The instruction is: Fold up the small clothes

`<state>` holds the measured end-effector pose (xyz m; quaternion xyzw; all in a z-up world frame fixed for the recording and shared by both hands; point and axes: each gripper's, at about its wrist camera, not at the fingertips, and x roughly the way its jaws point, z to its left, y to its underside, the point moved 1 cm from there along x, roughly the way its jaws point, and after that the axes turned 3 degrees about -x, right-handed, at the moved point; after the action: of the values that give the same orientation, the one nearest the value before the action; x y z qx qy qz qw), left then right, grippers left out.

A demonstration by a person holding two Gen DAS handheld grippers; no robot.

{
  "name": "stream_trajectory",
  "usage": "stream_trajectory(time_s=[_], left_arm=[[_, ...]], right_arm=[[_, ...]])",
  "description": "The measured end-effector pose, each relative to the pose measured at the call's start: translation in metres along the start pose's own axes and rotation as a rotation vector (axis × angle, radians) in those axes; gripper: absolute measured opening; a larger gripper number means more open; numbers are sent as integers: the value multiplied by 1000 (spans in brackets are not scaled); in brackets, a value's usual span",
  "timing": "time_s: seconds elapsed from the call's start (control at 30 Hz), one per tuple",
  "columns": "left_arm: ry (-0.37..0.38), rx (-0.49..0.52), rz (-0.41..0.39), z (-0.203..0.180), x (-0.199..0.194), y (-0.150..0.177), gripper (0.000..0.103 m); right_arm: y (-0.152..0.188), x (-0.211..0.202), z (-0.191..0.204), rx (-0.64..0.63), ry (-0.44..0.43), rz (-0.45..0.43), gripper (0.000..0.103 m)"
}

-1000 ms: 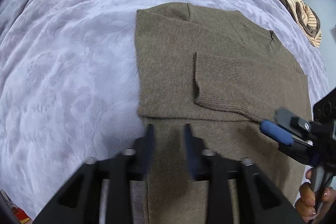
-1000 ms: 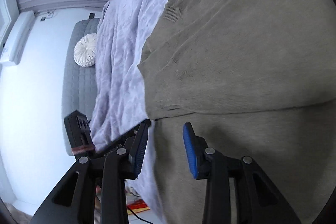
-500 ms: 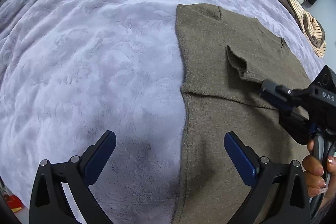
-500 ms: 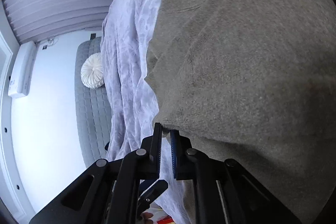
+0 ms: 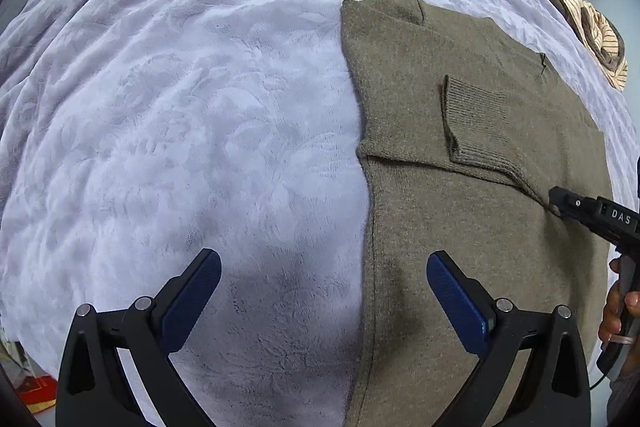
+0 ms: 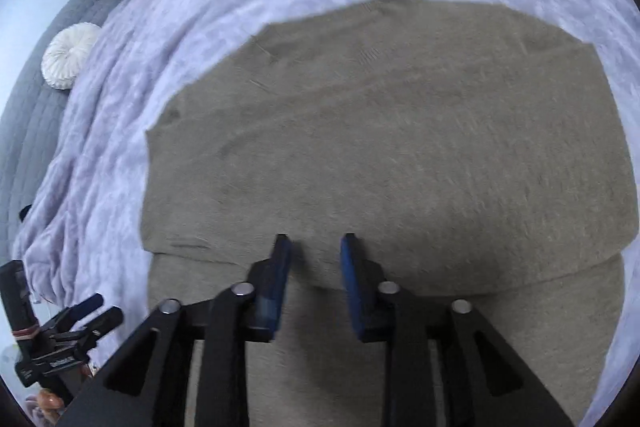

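the left gripper (image 5: 324, 301) stands wide and empty, with the sweater (image 5: 472, 187) edge running from 6 toward 12 o'clock between its fingers. the right gripper (image 6: 316, 267) is narrowed with a gap left; whether it pinches knit, i cannot tell. it sits over the sweater's fold line, cloth spreading toward 12. both sleeves look folded in, one cuff (image 5: 476, 131) at the left gripper's 1 o'clock. the lengthwise fold seems left, on the blanket (image 5: 180, 107).
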<state>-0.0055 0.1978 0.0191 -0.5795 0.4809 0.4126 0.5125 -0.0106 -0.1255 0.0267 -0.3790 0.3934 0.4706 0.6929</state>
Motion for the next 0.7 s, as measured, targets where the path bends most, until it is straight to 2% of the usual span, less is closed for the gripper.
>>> stream_trajectory(time_s=[0.07, 0.13, 0.2, 0.27, 0.33, 0.37, 0.47, 0.5, 0.57, 0.7], left_arm=[[-2, 16, -6, -6, -2, 1, 103], [8, 28, -9, -11, -3, -1, 103], [18, 30, -7, -15, -2, -6, 103], [16, 31, -21, -19, -1, -12, 103], [22, 32, -37, -25, -2, -20, 103], [26, 32, -43, -29, -2, -23, 103], [30, 39, -53, -44, 0, -29, 103], [29, 47, -52, -50, 1, -29, 103], [18, 70, -40, -62, 6, -27, 103], [-4, 92, -8, -73, 13, -16, 103]], right_arm=[[11, -9, -6, -10, -40, -4, 36], [21, -23, -12, -24, -45, -1, 36], [27, -46, -28, 26, -63, -83, 36], [28, -77, -65, 131, -7, -193, 39], [26, -99, -103, 225, 116, -270, 47], [23, -104, -123, 267, 158, -271, 51], [13, -96, -168, 376, 94, -201, 51], [12, -92, -178, 394, 71, -182, 42], [6, -84, -185, 378, 106, -160, 23], [4, -77, -190, 374, 125, -175, 22]])
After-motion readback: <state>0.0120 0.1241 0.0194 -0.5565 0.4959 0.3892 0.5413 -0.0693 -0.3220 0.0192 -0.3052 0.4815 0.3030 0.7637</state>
